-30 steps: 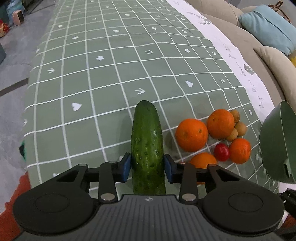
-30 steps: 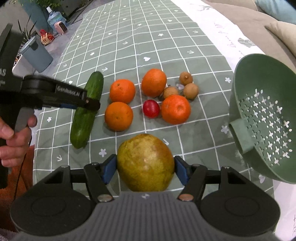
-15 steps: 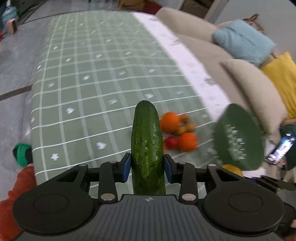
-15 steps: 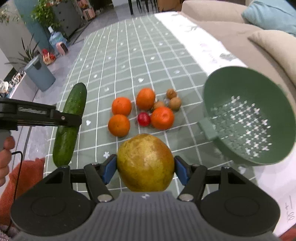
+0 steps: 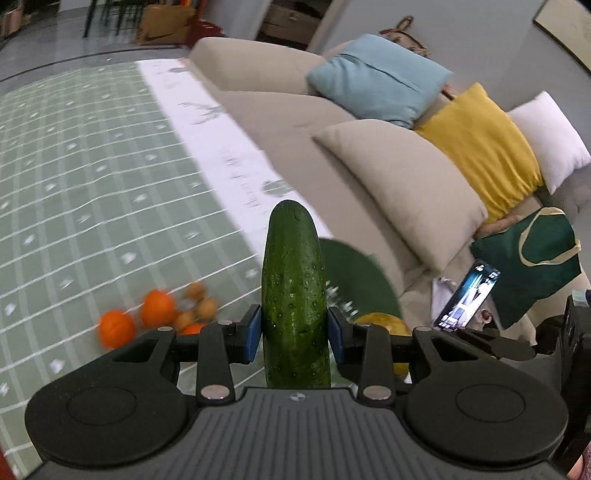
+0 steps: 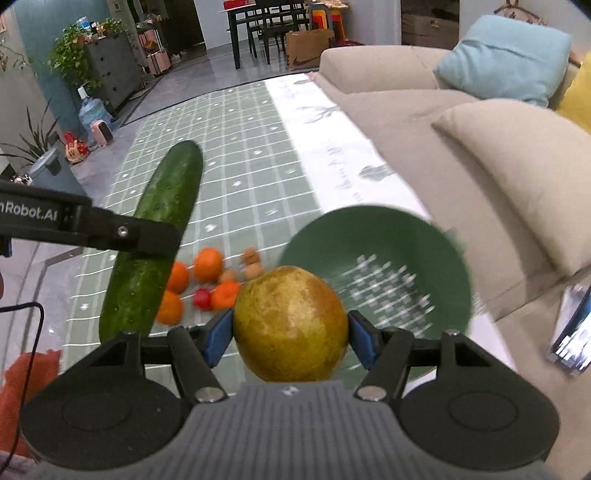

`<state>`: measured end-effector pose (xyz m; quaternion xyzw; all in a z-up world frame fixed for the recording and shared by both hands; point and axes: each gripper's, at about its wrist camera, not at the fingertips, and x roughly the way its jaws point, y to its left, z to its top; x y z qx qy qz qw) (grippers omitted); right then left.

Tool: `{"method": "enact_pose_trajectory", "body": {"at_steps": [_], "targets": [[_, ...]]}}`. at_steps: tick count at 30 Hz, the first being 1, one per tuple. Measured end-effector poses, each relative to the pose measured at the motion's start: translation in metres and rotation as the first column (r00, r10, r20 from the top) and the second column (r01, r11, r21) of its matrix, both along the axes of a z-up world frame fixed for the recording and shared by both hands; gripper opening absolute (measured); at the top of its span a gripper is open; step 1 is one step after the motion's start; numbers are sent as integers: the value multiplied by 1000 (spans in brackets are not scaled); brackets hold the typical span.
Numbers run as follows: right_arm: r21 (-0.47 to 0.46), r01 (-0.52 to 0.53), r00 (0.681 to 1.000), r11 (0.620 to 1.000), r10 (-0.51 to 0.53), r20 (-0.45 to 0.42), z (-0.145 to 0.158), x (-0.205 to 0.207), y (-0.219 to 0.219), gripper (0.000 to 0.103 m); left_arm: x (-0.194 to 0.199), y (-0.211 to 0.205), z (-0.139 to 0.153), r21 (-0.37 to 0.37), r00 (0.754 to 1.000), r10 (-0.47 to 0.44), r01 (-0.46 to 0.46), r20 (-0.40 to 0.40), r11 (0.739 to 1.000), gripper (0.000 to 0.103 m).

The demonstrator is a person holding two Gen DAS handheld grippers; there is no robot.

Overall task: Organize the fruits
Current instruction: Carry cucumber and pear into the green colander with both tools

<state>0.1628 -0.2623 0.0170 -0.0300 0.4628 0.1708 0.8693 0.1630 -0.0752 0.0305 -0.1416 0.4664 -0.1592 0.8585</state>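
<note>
My left gripper [image 5: 294,334] is shut on a long green cucumber [image 5: 294,295] that sticks out forward between the blue pads. The same cucumber [image 6: 155,240] shows at the left of the right wrist view, held high above the cloth. My right gripper [image 6: 290,336] is shut on a yellow-green pear [image 6: 291,323]. A green colander [image 6: 376,291] sits at the cloth's right side, below and beyond the pear; its rim [image 5: 354,273] peeks out behind the cucumber. Several oranges [image 6: 208,264], a small red fruit [image 6: 202,298] and brown nuts [image 6: 251,264] lie on the green checked cloth [image 6: 240,162].
A beige sofa [image 5: 388,177] with blue [image 5: 376,77], yellow [image 5: 480,147] and white cushions runs along the right. A lit phone [image 5: 465,295] and a dark green bag [image 5: 532,266] lie on the sofa. Plants, a water bottle [image 6: 92,110] and a dining table [image 6: 266,26] stand far back.
Both grippers have risen and swung right with their fruit. The loose fruit pile has shrunk and slid lower left in both views; the sofa and colander have come into view.
</note>
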Motion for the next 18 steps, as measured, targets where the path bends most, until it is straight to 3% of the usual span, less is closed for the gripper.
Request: {"method": "enact_pose_trajectory", "body": {"at_steps": [9, 18], "targets": [[-81, -20, 999, 997, 18, -34, -23, 54, -25, 63, 46, -50, -27, 18, 998, -40, 40, -42, 999, 42], [-132, -109, 988, 985, 92, -128, -73, 80, -26, 63, 77, -80, -78, 133, 986, -94, 112, -136, 985, 42]]}}
